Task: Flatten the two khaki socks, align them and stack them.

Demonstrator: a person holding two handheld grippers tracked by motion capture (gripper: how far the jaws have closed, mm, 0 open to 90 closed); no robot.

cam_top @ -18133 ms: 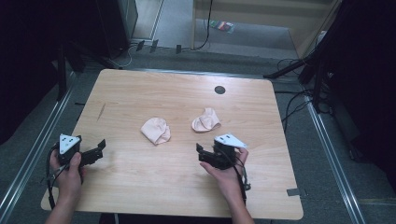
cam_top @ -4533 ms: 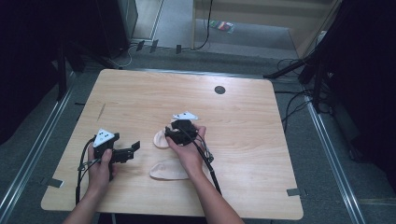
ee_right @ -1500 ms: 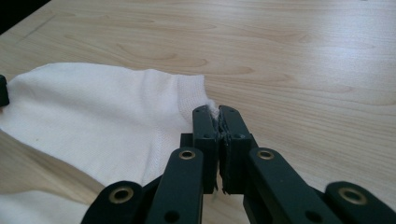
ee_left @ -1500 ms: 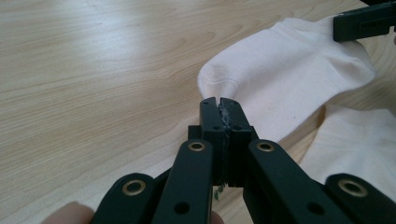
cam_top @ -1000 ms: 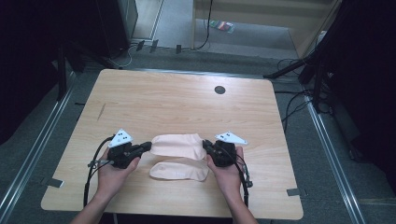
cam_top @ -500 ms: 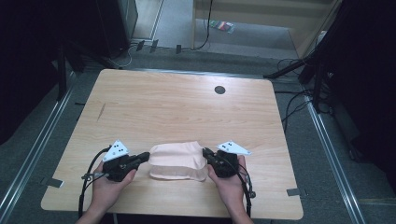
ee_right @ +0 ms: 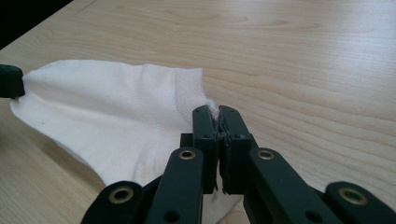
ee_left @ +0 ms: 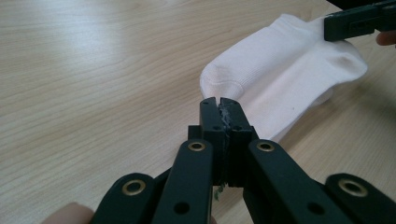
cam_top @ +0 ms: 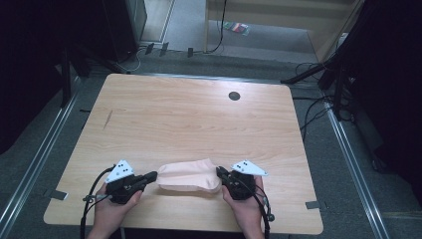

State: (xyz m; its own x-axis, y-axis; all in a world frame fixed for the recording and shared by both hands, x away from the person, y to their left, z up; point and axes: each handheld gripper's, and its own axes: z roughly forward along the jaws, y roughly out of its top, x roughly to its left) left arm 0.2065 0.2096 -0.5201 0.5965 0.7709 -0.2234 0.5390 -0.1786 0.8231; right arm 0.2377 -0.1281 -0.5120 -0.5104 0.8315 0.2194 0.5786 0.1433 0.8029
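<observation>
The pale, soft ankle sock (cam_top: 189, 175) lies flat near the front edge of the light wooden table (cam_top: 199, 119), roughly midway between its two front corners, and it appears to rest on a second sock of the same kind, whose edge peeks out beneath it in the left gripper view. The left gripper (cam_top: 149, 176) is clenched on the sock's toe-end fabric, a sliver of white caught between its black jaws; the right gripper (cam_top: 219, 173) is clamped on the ribbed cuff end in the same way. Both bites look shallow, right at the hem, so in my judgement the likeliest failure is the knit slipping free of one gripper if the two hands pull apart or lift unevenly; a one-sided release would let the sock fold or skew off its partner. Dragging could also shift the lower sock out of alignment. Both hands sit low at the front edge, forearms coming in from below, grippers pointing inward toward each other, level with the tabletop.
</observation>
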